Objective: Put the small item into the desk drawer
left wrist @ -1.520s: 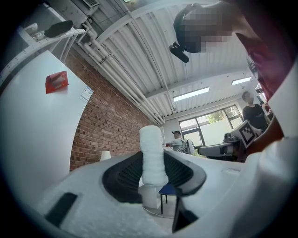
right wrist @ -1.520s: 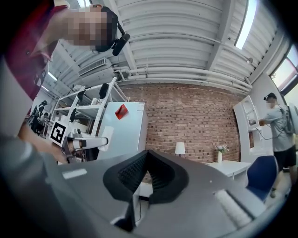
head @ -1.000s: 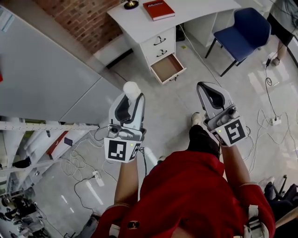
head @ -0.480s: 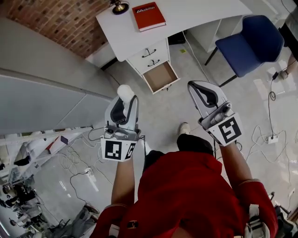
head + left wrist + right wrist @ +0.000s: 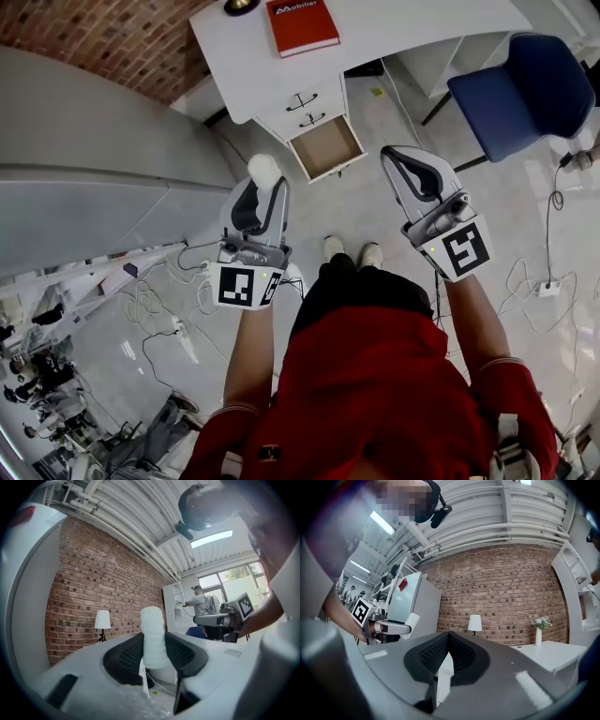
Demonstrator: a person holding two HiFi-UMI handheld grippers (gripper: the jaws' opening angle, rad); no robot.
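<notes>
A small white padded cylinder stands out of the tips of my left gripper, which is shut on it; in the left gripper view the cylinder sits upright between the two black pads. My right gripper is held level with it at the right, shut and holding nothing, its pads meeting in the right gripper view. Ahead on the floor stands the white desk; its lowest drawer is pulled open and looks bare inside. Both grippers hang well short of the drawer.
A red book and a lamp base sit on the desk top. A blue chair stands at the right. A grey partition runs along the left. Cables and a power strip lie on the floor.
The desk and its open drawer have come a little closer in the head view as the person steps forward. Both grippers keep their pose, the left still holding the white cylinder.
</notes>
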